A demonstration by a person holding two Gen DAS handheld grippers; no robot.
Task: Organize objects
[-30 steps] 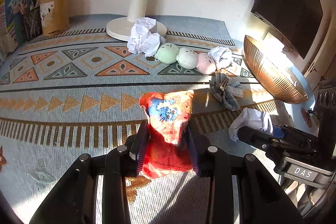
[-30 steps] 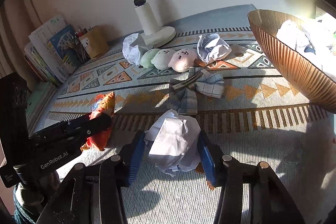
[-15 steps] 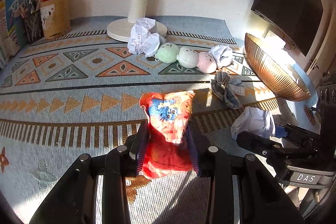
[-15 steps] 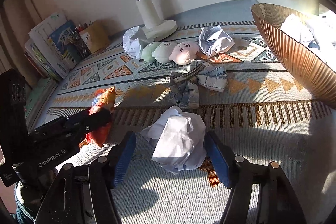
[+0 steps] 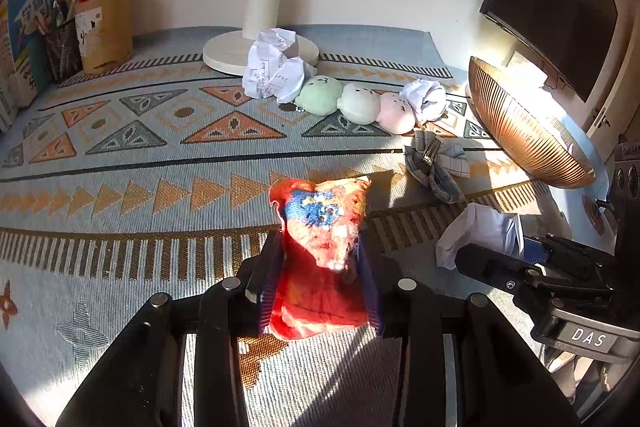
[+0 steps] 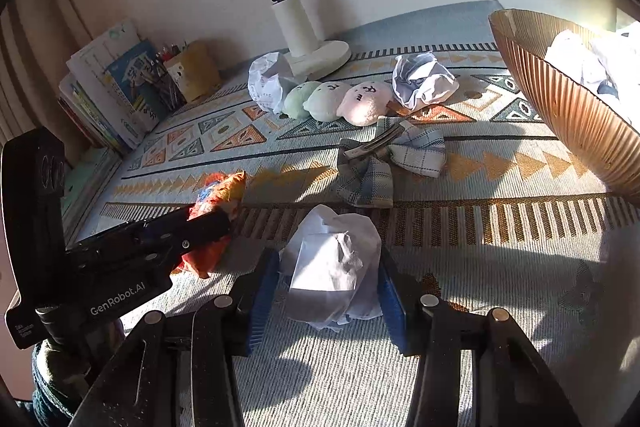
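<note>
The left tongs (image 5: 320, 287) point down at a slant toward the surface (image 5: 120, 187) and are closed on a red-orange felt pouch (image 5: 320, 251), their blue pads pressing its two sides. The right tongs (image 6: 328, 287) point down at a similar slant, just to the right of the left pair, and their jaws are closing around a crumpled white paper ball (image 6: 332, 267); the ball sits between the blue pads, and both pads appear to touch its sides.

The pouch is fuzzy, with a blue patch near its upper end, and stands upright between the jaws with its lower end shaded. The paper ball is loosely crushed, folded edges sticking out, sunlit on top.

Both lie at the near edge of the surface, which is covered with a woven cloth of orange and grey triangles. Beyond the paper ball lies a checked fabric bow (image 6: 384, 163), and further back three soft round toys, green (image 5: 320, 95), white (image 5: 359, 103) and pink (image 5: 396, 111), touch one another in a row. A larger crumpled sheet (image 5: 272, 67) rests against a white lamp base (image 5: 224, 53), and another paper ball (image 5: 426, 97) is just beside the pink toy. At the right stands a ribbed amber bowl (image 6: 568, 107) holding more crumpled paper
</note>
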